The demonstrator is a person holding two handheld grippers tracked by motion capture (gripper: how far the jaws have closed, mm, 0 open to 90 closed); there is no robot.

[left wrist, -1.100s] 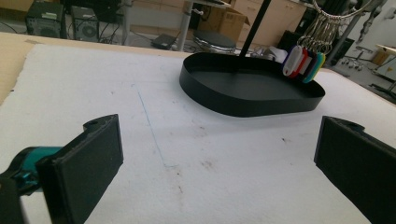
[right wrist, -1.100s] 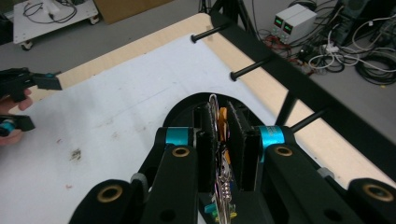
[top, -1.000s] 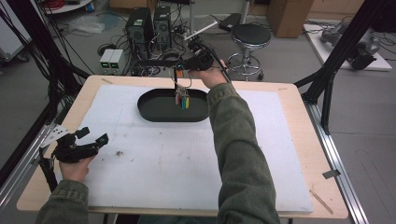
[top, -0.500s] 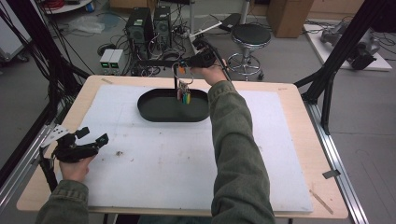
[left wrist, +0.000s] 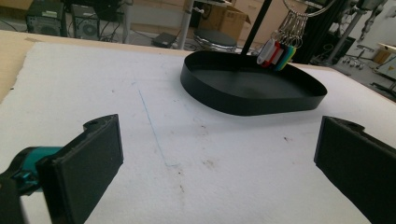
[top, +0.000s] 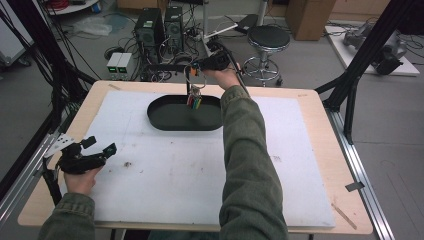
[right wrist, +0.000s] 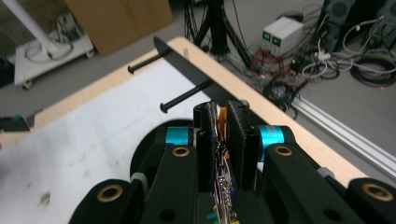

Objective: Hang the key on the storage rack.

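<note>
At lower left of the high view the left gripper (top: 95, 151) rested low over the white mat (top: 175, 170), jaws spread wide and empty, held by a hand on a bent forearm entering from the bottom edge; its own view showed both black pads far apart with bare mat between them. At centre, toward the top of the frame, sat the black oval tray (top: 167, 120), empty as far as could be seen. Just right of centre the right arm reached forward, nearly straight, sleeve crossing the mat, hand raised over the tray's far rim. The right gripper (top: 194, 71) had its jaws pressed together on an orange tag, and the bunch of key tags (top: 194, 101) hung from it on rings, dangling above the tray's far edge, apparently clear of the floor. In the right gripper view two black pegs (right wrist: 184, 98) projected from a bar beyond the jaws. Judgement: the likely step was hanging the ring on a peg; the bunch should stop swinging first, and the ring should be brought level with the peg tip.
</note>
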